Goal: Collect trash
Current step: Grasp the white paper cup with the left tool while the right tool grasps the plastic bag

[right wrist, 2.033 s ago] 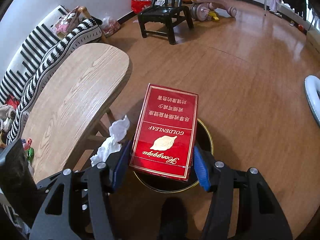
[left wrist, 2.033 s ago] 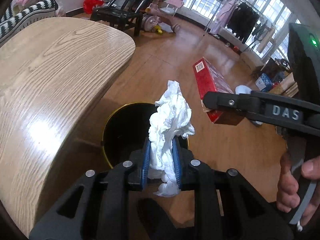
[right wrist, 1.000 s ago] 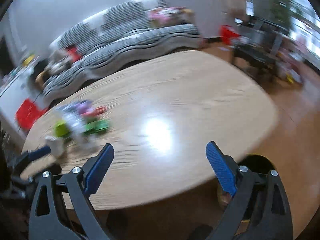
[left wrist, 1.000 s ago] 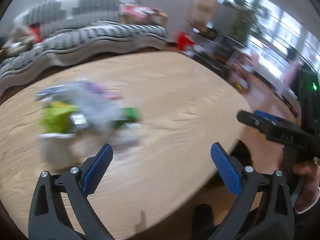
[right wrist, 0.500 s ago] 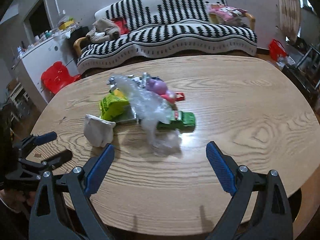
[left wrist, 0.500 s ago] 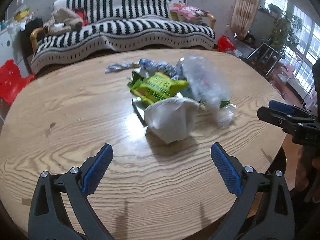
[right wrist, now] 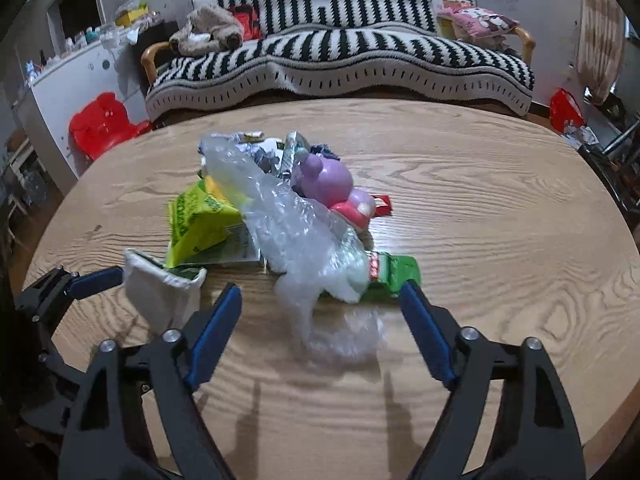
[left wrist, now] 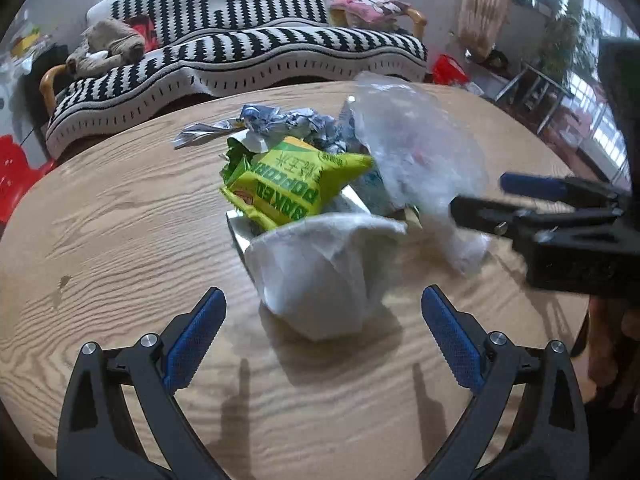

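Observation:
A pile of trash lies on the wooden table [left wrist: 100, 220]. A crumpled white paper cup [left wrist: 316, 276] lies nearest; it also shows in the right wrist view [right wrist: 162, 294]. Behind it are a yellow-green popcorn bag [left wrist: 292, 188], crumpled foil wrappers [left wrist: 280, 120] and a clear plastic bag [left wrist: 420, 152]. The right wrist view adds a purple toy [right wrist: 324, 178] and a green packet [right wrist: 394, 274] under the clear plastic bag [right wrist: 296, 236]. My left gripper [left wrist: 322, 334] is open, just short of the cup. My right gripper [right wrist: 320, 326] is open over the plastic bag's near end.
A black-and-white striped sofa [right wrist: 340, 60] stands behind the table. A red plastic chair [right wrist: 102, 126] and a white cabinet [right wrist: 68, 76] are at the left. The table's near edge is right under both grippers.
Both grippers let go of the tissue and red box over the bin, swung back to the table, and have moved in close to the trash pile, jaws open.

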